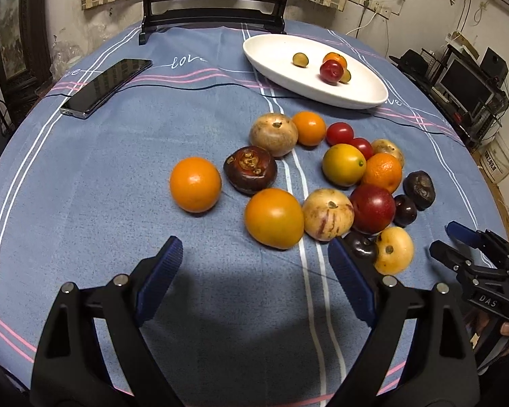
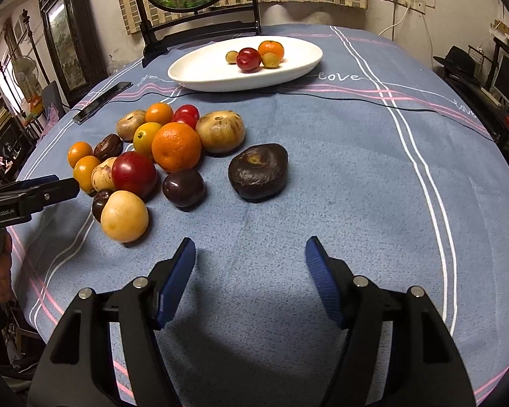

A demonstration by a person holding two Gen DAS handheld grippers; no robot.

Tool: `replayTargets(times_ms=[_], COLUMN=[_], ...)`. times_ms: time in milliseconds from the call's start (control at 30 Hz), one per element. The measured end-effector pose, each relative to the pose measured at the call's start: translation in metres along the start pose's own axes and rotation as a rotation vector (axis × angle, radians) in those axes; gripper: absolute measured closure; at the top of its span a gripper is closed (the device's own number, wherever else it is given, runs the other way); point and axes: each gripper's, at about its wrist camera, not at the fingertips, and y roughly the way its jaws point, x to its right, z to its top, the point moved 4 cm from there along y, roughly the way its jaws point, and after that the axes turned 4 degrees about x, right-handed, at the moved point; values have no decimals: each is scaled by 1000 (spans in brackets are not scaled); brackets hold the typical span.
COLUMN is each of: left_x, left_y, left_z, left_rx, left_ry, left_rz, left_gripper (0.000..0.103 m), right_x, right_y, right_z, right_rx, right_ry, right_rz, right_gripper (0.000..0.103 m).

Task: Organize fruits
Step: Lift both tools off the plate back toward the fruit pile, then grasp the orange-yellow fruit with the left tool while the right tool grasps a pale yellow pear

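Observation:
A pile of several fruits lies on the blue tablecloth: oranges (image 1: 195, 184), a big orange fruit (image 1: 274, 218), pale speckled ones (image 1: 327, 214), red tomatoes (image 1: 340, 133) and dark plums (image 2: 183, 188). My left gripper (image 1: 254, 251) hovers open just in front of the big orange fruit, holding nothing. My right gripper (image 2: 250, 242) is open and empty, facing a wrinkled dark brown fruit (image 2: 258, 171) that lies apart from the pile. At the back, a white oval plate (image 1: 288, 78) (image 2: 203, 71) holds a red plum (image 2: 248, 59), a tangerine (image 2: 271, 48) and two small yellow fruits.
A black phone (image 1: 105, 83) lies on the cloth at the back left, with a thin cable running across the table. A dark mirror stand (image 1: 213, 17) rises behind the plate. Each gripper shows in the other's view: right gripper (image 1: 446, 240), left gripper (image 2: 68, 183).

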Motion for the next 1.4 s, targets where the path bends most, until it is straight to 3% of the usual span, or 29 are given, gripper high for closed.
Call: replayTargets(times_ms=[467,633,700,767,833,1133,1400], left_x=[7,16,17,13,10,6,7], left_y=[28,36,35,32,28,14,11], left_z=[11,13,12,12,14,2,-8], left_rx=[-55,-48,-35,-17,-19,-21,-14], left_ry=[-25,48,71,79,50,19,33], left_rz=[-37,13,19,47,-1,-15,-44], left_gripper=[17,18,23,54,63,62,62], right_x=[-5,-6,-7,-8,-8,-18,-65], right_y=[-1,-1,0,0,0,3,8], right_z=[-4,-3,-4,-4,-4,-4,-8], right_rx=[11,14,13,12,11,-1,-40], right_ry=[-23,-24,-26,-30,-34,-102,-244], right_rz=[37,44,39,34,28,-23,52], right_gripper=[35,35,35,35,35,35,35])
